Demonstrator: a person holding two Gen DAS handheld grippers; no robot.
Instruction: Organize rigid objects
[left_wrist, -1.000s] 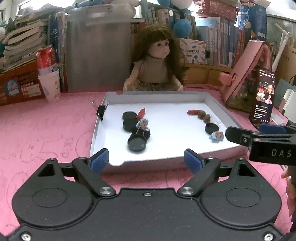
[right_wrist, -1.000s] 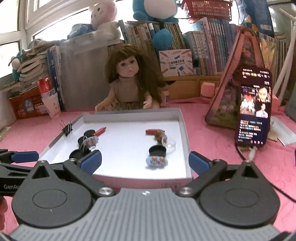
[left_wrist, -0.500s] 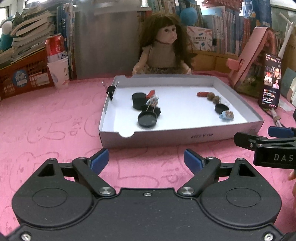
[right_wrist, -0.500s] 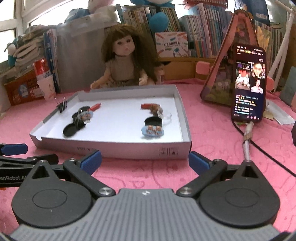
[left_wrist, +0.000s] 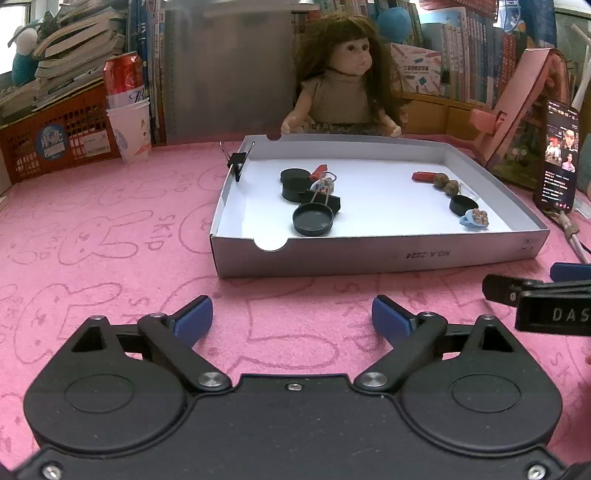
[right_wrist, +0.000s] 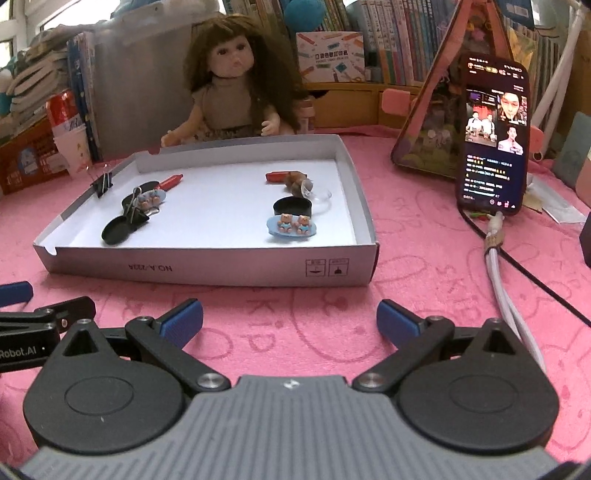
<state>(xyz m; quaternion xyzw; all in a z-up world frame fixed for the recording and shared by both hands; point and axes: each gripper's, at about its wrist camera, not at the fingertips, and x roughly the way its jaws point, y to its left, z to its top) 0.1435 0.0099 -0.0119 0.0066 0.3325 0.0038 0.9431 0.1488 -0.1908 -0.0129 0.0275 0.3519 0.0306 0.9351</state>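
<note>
A shallow white box (left_wrist: 369, 254) (right_wrist: 221, 267) lies on the pink cloth ahead of both grippers. On its left side lie black round lids (left_wrist: 312, 220), a binder clip (left_wrist: 325, 201) and a red piece (left_wrist: 318, 171). On its right lie a red piece (right_wrist: 275, 177), brown beads (left_wrist: 447, 184), a black lid (right_wrist: 293, 205) and a blue bear hair clip (right_wrist: 291, 225). Another binder clip (left_wrist: 236, 162) sits on the box's left wall. My left gripper (left_wrist: 291, 319) and right gripper (right_wrist: 290, 317) are open and empty, short of the box.
A doll (left_wrist: 343, 77) sits behind the box. A lit phone (right_wrist: 493, 136) with a cable (right_wrist: 496, 266) leans on a pink toy house at right. A red can in a paper cup (left_wrist: 127, 110) and an orange crate (left_wrist: 44, 136) stand at left. Books fill the back.
Both grippers have drawn back from the box towards the near side; the box now looks smaller and farther. Both stay open and empty. Items in the box have not moved.
</note>
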